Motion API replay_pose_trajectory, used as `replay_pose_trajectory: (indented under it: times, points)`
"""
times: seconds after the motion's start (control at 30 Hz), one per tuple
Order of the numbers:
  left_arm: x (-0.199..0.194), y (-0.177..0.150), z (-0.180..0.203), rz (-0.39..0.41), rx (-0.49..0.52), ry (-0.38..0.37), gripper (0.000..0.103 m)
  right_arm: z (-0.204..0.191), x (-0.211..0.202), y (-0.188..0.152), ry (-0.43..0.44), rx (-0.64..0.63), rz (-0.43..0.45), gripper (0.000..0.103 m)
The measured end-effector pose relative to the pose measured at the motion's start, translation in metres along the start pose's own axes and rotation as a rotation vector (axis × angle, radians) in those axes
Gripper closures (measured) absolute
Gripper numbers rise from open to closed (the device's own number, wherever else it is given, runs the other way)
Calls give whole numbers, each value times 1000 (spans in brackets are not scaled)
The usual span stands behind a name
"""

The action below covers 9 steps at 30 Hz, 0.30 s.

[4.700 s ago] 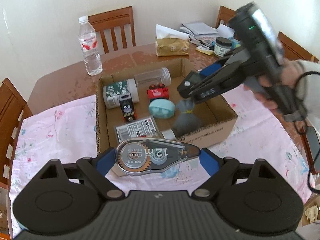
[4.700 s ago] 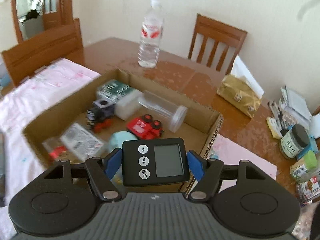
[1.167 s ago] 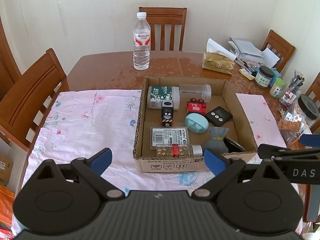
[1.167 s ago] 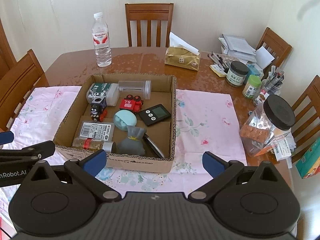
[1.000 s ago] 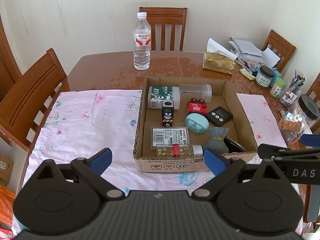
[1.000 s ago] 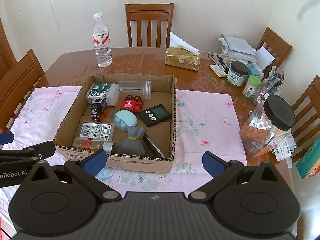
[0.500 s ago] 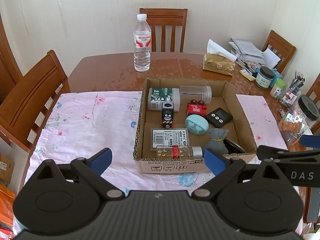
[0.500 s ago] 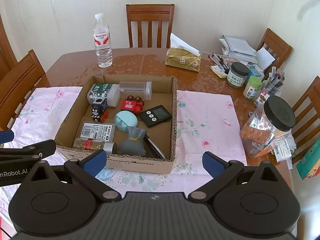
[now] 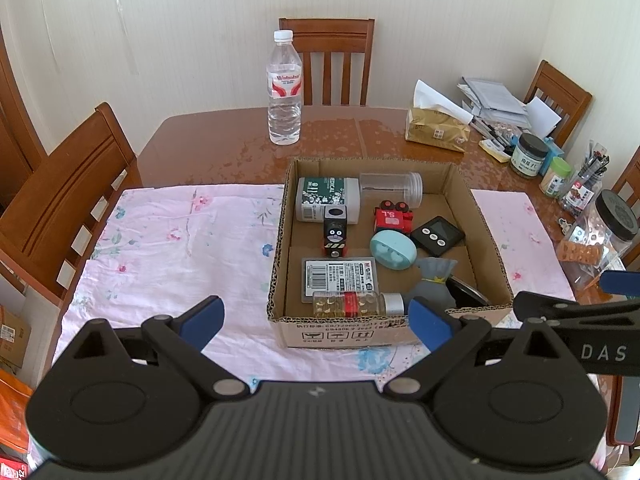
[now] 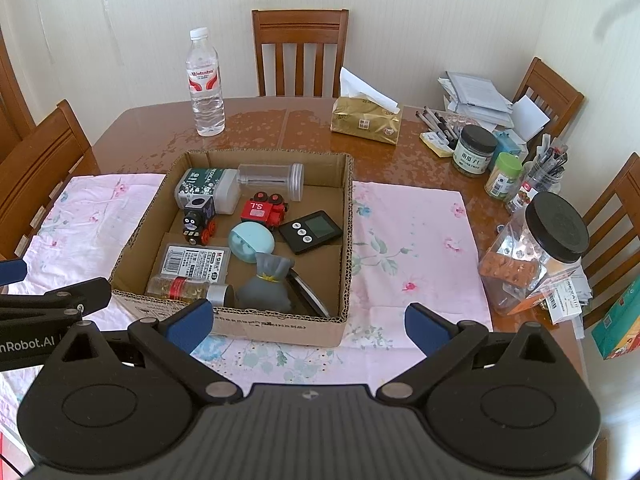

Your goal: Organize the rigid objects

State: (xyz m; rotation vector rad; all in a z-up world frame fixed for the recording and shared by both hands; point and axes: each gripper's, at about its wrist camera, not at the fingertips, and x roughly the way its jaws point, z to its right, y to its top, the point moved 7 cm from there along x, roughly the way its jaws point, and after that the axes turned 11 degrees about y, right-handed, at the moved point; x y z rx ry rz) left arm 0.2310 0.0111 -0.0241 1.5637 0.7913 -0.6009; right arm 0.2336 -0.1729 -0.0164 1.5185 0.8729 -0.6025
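Note:
A cardboard box (image 9: pixel 280 264) (image 10: pixel 348 240) sits on a pink floral cloth (image 9: pixel 180 240). Inside lie a green-labelled bottle (image 9: pixel 326 198), a clear jar (image 9: pixel 392 186), a black toy train (image 9: pixel 335 232), a red toy train (image 9: pixel 394 216), a black timer (image 9: pixel 438 230) (image 10: pixel 311 231), a teal case (image 9: pixel 392 249), a grey pouch (image 9: pixel 434 286), a labelled flat pack (image 9: pixel 340 280), a small pill bottle (image 9: pixel 356 304) and a partly hidden tape dispenser (image 10: pixel 306 292). My left gripper (image 9: pixel 316 320) and right gripper (image 10: pixel 306 326) are both open and empty, held back in front of the box.
A water bottle (image 9: pixel 285 88) stands behind the box. A gold tissue pack (image 10: pixel 366 120), jars, pens and papers (image 10: pixel 476 96) crowd the right side, with a big black-lidded jar (image 10: pixel 532 252) near the right edge. Wooden chairs surround the table.
4.7 s ago the left gripper held the tape dispenser and the right held the timer over the box. Both now lie in the box and both grippers are open, pulled back.

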Motion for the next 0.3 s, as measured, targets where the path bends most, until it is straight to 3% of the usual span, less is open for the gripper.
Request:
replay_pose_trajectory:
  times: [0.3]
  points:
    - [0, 0, 1, -1, 1, 0, 5, 1, -2, 0, -1, 0, 1, 0]
